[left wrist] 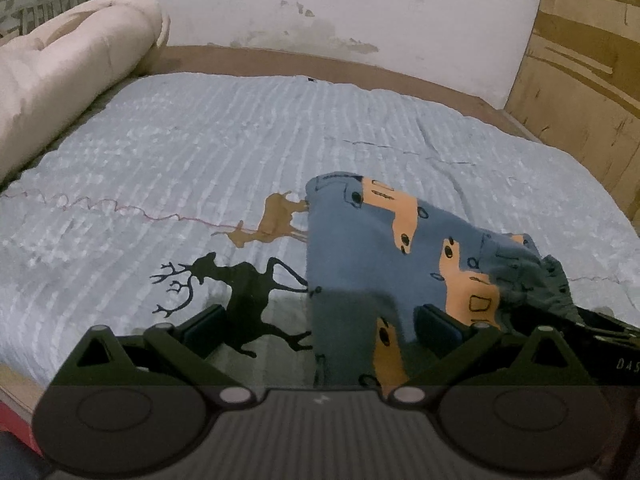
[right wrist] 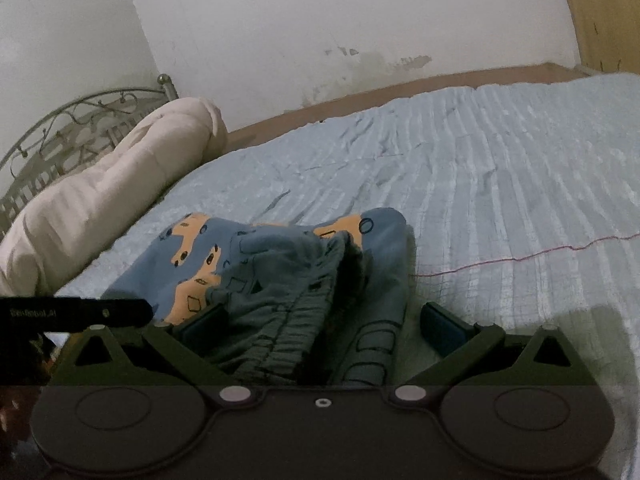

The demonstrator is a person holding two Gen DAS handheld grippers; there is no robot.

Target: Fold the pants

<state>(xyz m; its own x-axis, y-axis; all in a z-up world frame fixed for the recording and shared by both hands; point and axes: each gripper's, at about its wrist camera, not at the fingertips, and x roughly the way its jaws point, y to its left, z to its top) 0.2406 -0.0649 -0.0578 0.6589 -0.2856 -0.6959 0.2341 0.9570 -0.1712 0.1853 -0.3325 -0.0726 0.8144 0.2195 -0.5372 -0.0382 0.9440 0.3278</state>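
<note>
Blue pants with orange car prints (left wrist: 380, 240) lie bunched on the light blue bedspread (left wrist: 200, 140). My left gripper (left wrist: 320, 330) is open, its fingers wide apart, with the pants' near edge lying between them, toward the right finger (left wrist: 436, 330). In the right wrist view the pants (right wrist: 280, 272) show their gathered elastic waistband (right wrist: 280, 320) nearest the camera. My right gripper (right wrist: 320, 328) is open, fingers spread on either side of the waistband; whether the pads touch cloth I cannot tell. The other gripper's black body (right wrist: 76, 312) shows at the left edge.
A rolled cream duvet (left wrist: 60, 76) lies along the bed's left side by a metal headboard (right wrist: 80, 120). A white stained wall (left wrist: 340, 8) and a wooden cabinet (left wrist: 580, 60) bound the bed. Deer prints (left wrist: 244, 292) mark the bedspread.
</note>
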